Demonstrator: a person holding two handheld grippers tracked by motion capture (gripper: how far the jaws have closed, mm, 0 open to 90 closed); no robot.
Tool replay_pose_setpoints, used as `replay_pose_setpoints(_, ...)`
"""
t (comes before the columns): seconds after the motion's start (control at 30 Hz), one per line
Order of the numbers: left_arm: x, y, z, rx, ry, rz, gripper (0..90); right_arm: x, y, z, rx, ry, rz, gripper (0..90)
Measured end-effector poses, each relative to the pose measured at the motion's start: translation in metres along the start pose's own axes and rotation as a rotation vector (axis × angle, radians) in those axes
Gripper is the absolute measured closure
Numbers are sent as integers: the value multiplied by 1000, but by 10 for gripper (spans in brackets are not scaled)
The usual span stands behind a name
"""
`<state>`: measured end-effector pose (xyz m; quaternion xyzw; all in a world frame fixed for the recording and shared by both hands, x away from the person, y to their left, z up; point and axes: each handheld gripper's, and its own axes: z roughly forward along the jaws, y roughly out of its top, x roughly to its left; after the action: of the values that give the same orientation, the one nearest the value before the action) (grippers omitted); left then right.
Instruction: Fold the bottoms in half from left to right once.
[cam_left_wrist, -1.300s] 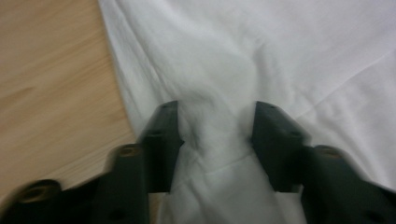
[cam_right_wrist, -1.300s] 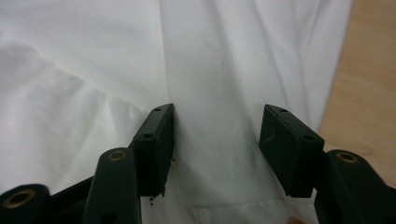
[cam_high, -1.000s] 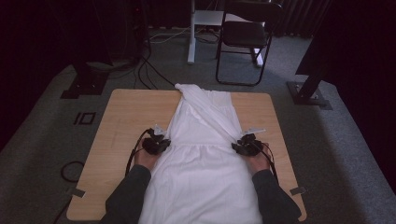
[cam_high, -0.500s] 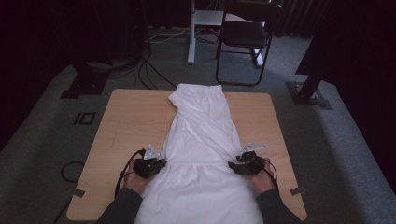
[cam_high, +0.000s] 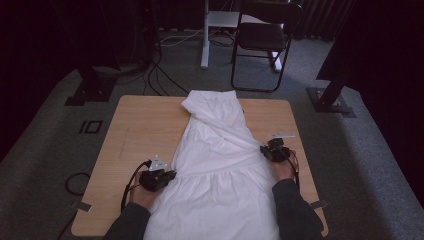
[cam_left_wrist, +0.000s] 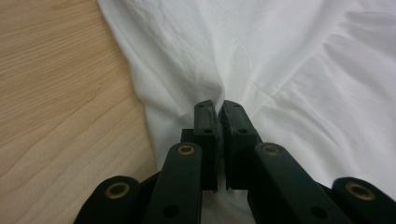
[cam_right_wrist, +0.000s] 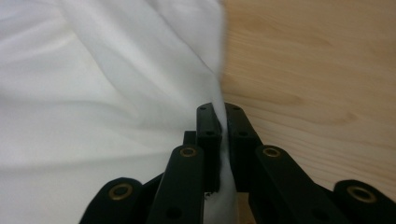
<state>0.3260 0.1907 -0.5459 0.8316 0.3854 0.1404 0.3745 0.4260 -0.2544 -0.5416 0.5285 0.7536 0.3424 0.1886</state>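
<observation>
A white dress (cam_high: 220, 165) lies lengthwise on the wooden table (cam_high: 145, 125), its wide skirt reaching the near edge. At the dress's left side my left gripper (cam_high: 170, 176) is shut on a fold of the cloth; in the left gripper view the jaws (cam_left_wrist: 219, 106) pinch the white fabric (cam_left_wrist: 280, 60) beside bare wood (cam_left_wrist: 56, 93). My right gripper (cam_high: 264, 151) sits farther up the right side. Its jaws (cam_right_wrist: 219, 109) have just been closing and now pinch the dress's edge (cam_right_wrist: 93, 93) next to the tabletop (cam_right_wrist: 317, 70).
Bare wood lies on both sides of the dress. Beyond the table stand a black chair (cam_high: 265, 35) and a white post (cam_high: 205, 40). Cables (cam_high: 150, 70) and black stand bases (cam_high: 87, 90) (cam_high: 330, 102) lie on the grey carpet.
Both grippers first drew back toward the person along the dress's sides. The right gripper then moved away again up the right edge, while the left stayed put.
</observation>
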Motion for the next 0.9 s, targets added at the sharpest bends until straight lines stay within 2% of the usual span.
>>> replay_pose_setpoints(0.07,-1,-3,-4,13,8,1,861,-9,-3,3,18,3,22,859)
replay_pose_setpoints(0.13,-4,-7,-6,36,30,11,863,-9,-7,4,29,17,25,850)
replay_pose_setpoints(0.23,-8,-13,-12,43,34,4,863,-1,-13,1,39,36,17,846)
replay_pose_setpoints(0.3,-10,-17,-18,47,26,9,857,5,-15,-2,51,37,-16,827)
replay_pose_setpoints(0.33,-10,-17,-21,35,27,5,826,8,-16,-3,65,39,-30,789)
replay_pose_setpoints(0.37,-9,-16,-22,16,41,5,722,11,-15,-4,77,51,-47,722)
replay_pose_setpoints(0.4,-7,-13,-24,-6,54,-1,630,13,-13,-5,71,52,-68,635)
replay_pose_setpoints(0.43,-5,-9,-24,-21,64,-13,579,15,-10,-7,53,53,-84,549)
replay_pose_setpoints(0.47,-2,-3,-23,-45,81,-21,558,17,-6,-9,24,61,-95,509)
replay_pose_setpoints(0.5,-2,-3,-23,-45,81,-21,532,17,-6,-9,24,61,-95,509)
replay_pose_setpoints(0.53,3,9,-19,-71,100,-23,532,19,0,-10,-13,71,-103,460)
replay_pose_setpoints(0.57,8,25,-9,-84,98,-24,515,28,16,-7,-43,100,-140,427)
replay_pose_setpoints(0.6,8,25,-9,-84,98,-24,510,28,16,-7,-43,100,-140,427)
replay_pose_setpoints(0.63,10,33,-3,-86,95,-23,510,33,21,-2,-46,105,-164,419)
replay_pose_setpoints(0.67,12,42,5,-77,102,-13,510,37,26,3,-39,110,-182,417)
replay_pose_setpoints(0.7,17,58,22,-60,118,0,506,45,33,17,-21,122,-207,419)
replay_pose_setpoints(0.73,17,58,22,-60,118,0,506,45,33,17,-21,122,-207,419)
replay_pose_setpoints(0.8,20,70,38,-36,132,25,506,53,38,30,-7,132,-234,433)
replay_pose_setpoints(0.83,22,75,47,-11,155,40,506,56,39,35,-3,136,-243,445)
replay_pose_setpoints(0.87,22,75,47,-11,155,40,513,56,39,35,-3,136,-243,445)
replay_pose_setpoints(0.9,29,78,63,40,166,41,513,59,39,40,13,133,-250,473)
